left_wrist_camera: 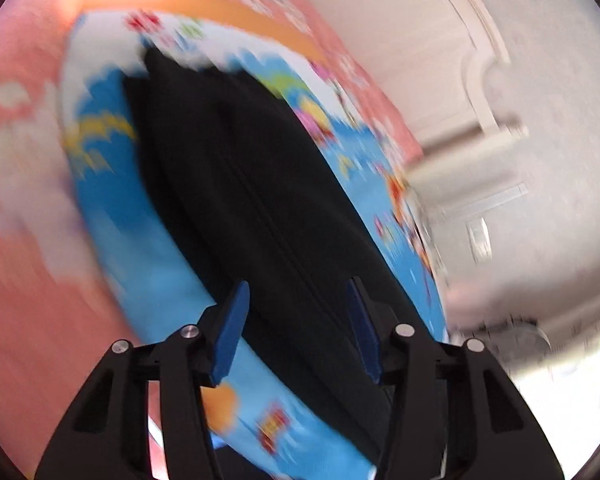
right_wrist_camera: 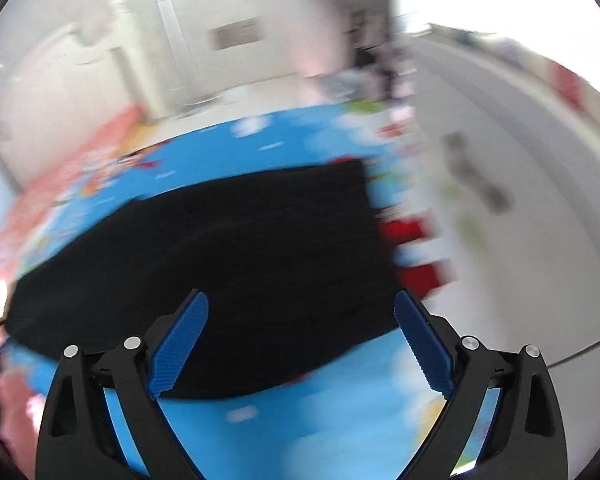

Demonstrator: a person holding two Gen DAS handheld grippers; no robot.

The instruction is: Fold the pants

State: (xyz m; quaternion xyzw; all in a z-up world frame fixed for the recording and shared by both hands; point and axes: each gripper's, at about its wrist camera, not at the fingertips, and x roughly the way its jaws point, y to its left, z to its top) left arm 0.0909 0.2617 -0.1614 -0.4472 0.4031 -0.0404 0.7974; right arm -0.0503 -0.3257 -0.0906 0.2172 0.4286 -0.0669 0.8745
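The black pants [left_wrist_camera: 252, 184] lie flat on a blue cartoon-print cover [left_wrist_camera: 112, 216], with a seam running along them. My left gripper [left_wrist_camera: 298, 292] is open and empty, hovering over the near end of the pants. In the right wrist view the pants [right_wrist_camera: 228, 248] look like a wide dark slab on the same blue cover [right_wrist_camera: 284, 412]. My right gripper [right_wrist_camera: 300, 304] is wide open and empty above their near edge. Both views are motion-blurred.
A pink printed area [left_wrist_camera: 28, 264] surrounds the blue cover. White walls and a white door [left_wrist_camera: 452, 80] stand beyond it. In the right wrist view a pale floor [right_wrist_camera: 500, 240] lies to the right, and red shapes [right_wrist_camera: 412, 252] sit beside the pants.
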